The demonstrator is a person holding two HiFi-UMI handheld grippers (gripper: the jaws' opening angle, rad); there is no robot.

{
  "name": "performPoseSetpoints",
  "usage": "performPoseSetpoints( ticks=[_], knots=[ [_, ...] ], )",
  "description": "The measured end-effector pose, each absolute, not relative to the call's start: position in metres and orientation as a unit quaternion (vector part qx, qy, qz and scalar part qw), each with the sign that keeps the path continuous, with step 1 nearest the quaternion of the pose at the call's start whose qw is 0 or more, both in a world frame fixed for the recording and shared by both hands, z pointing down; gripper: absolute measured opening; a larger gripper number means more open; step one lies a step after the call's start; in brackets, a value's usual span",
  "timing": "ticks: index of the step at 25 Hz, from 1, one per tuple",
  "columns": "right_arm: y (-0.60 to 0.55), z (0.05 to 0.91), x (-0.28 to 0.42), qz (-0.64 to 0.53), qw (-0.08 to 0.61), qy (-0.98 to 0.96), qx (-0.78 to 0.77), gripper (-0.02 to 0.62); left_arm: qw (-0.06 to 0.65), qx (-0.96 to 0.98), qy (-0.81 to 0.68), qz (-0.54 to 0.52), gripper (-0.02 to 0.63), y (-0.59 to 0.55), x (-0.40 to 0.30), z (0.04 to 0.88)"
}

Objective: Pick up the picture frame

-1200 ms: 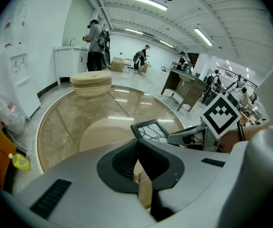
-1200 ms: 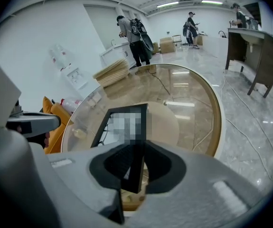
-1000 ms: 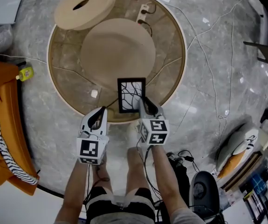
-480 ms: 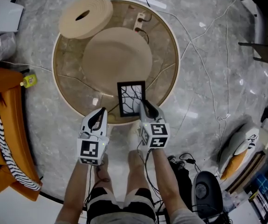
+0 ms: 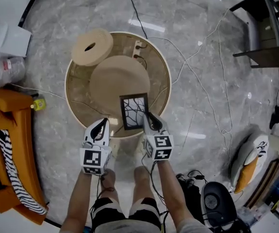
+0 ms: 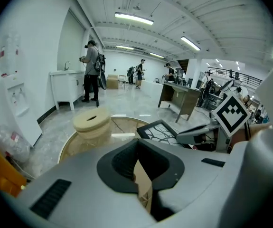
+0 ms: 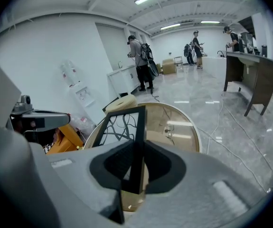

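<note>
The picture frame point(image 5: 134, 111) is black with a branching line drawing, and it hangs above the near edge of the round tan table point(image 5: 76, 111). My right gripper point(image 5: 150, 121) is shut on its right edge. In the right gripper view the frame point(image 7: 125, 125) stands edge-on between the dark pads of the right gripper point(image 7: 136, 167). My left gripper point(image 5: 99, 128) hovers to the left of the frame, apart from it. In the left gripper view the left gripper point(image 6: 143, 184) shows a narrow gap with nothing in it, and the frame point(image 6: 160, 129) sits to the right.
A tan foam roll point(image 5: 91, 46) lies on the table's far left. A power strip point(image 5: 138, 46) and cables trail across the marble floor. An orange sofa point(image 5: 6, 130) stands at left, a dark desk point(image 5: 265, 38) at top right, bags and a chair at bottom right.
Both grippers have risen, the right one carrying the frame up off the table. The table and floor now look smaller and farther below.
</note>
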State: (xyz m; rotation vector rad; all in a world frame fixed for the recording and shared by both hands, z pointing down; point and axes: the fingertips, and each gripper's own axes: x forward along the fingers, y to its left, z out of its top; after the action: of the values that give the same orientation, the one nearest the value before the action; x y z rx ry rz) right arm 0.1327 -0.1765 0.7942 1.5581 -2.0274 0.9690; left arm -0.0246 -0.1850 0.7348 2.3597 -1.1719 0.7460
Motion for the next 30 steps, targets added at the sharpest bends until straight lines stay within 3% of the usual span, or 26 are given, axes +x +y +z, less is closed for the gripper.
performPoseSetpoints(
  ticks=[30],
  knots=[
    [-0.136,0.444,0.151,0.195,0.092,-0.75,0.625,0.064,0.065,0.89,-0.423,0.157,0.018,-0.157,-0.009,0.424]
  ],
)
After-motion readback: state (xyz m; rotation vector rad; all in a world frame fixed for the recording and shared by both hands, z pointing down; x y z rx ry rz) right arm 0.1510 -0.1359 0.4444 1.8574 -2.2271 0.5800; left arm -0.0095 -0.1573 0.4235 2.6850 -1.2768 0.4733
